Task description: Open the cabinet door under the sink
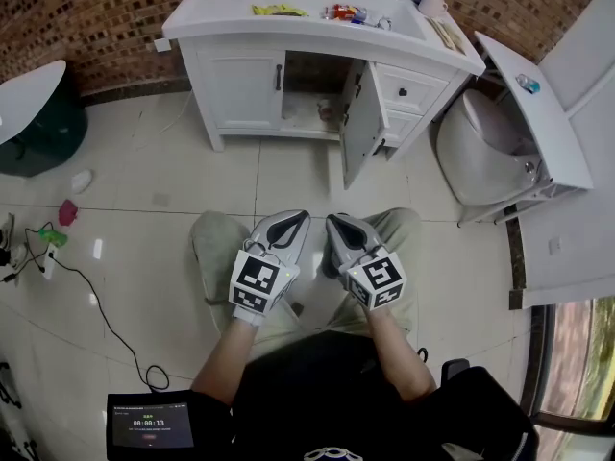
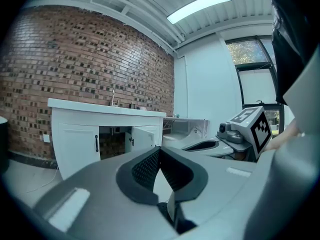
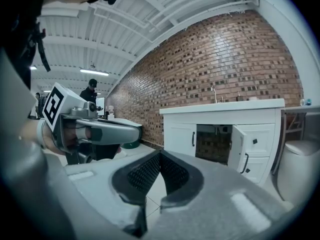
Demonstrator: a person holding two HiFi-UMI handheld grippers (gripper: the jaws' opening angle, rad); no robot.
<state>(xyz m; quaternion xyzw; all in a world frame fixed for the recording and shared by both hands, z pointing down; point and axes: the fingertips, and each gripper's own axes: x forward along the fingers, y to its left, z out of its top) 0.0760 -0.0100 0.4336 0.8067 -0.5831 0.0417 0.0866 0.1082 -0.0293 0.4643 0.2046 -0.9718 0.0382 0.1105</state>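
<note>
- Door position: the white panelled cabinet door (image 1: 361, 123) under the sink stands swung out toward the room, hinged at its right edge, showing a dark opening with brick behind it. It is well apart from both grippers, straight ahead of them across the floor.
- Left gripper (image 1: 300, 217): grey shell with dark ribbed pads; its jaws are clenched tip to tip, with nothing between them.
- Right gripper (image 1: 334, 221): same build, jaws likewise pressed together and empty, held just beside the left one over the person's lap.
- Neighbouring white door (image 1: 248, 89) of the vanity is flush and closed, with a slim dark vertical handle.
- White smooth surface (image 1: 231, 8) tops the vanity and carries small items; the red-brown brick wall (image 1: 96, 17) rises behind it.
- Glossy pale tiled floor (image 1: 288, 181) lies bare between the jaws and the vanity; a white toilet bowl (image 1: 476, 147) crowds the open door's right side.
</note>
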